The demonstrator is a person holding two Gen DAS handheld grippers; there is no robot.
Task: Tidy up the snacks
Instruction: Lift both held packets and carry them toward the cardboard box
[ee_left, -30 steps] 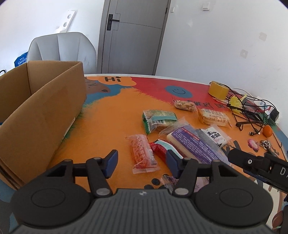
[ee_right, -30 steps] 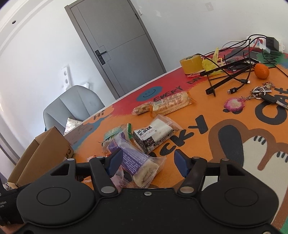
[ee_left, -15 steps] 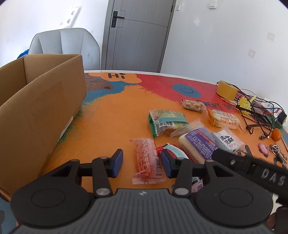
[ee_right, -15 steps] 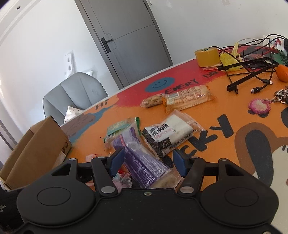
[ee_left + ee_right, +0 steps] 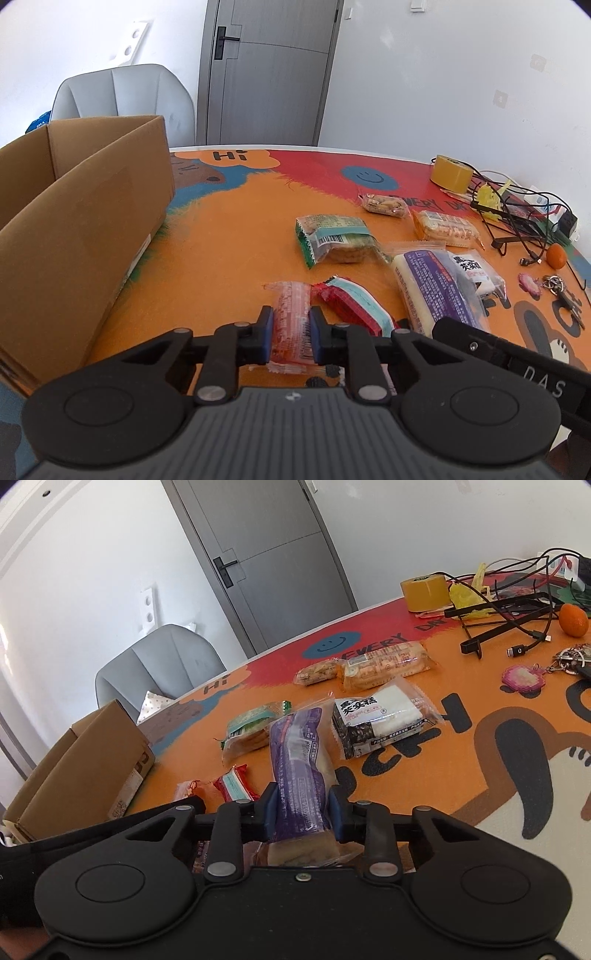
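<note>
- Our left gripper [image 5: 289, 334] clamps a clear pink-red snack packet [image 5: 291, 314].
- Our right gripper [image 5: 300, 812] clamps a purple-labelled cake packet [image 5: 297, 760].
- We cannot see inside the cardboard box [image 5: 85, 221].
- We read "Hi" [image 5: 231, 155] on the table mat [image 5: 240, 229].

Both wrist views look down across snack-strewn table [image 5: 236, 236], close.

A matt brown corrugated cardboard box [image 5: 85, 221] stands on a smooth printed table mat [image 5: 229, 236] with a faint sheen. The snack packets are glossy, crinkled plastic film: a clear red-printed packet [image 5: 291, 325], a purple-labelled cake packet [image 5: 301, 771], and a black-and-white packet [image 5: 380, 716]. The gripper bodies are matt black plastic with blue rubbery pads [image 5: 266, 334]. A roll of yellow tape [image 5: 451, 173] looks glossy. The grey door [image 5: 266, 70] has a smooth satin finish.
</note>
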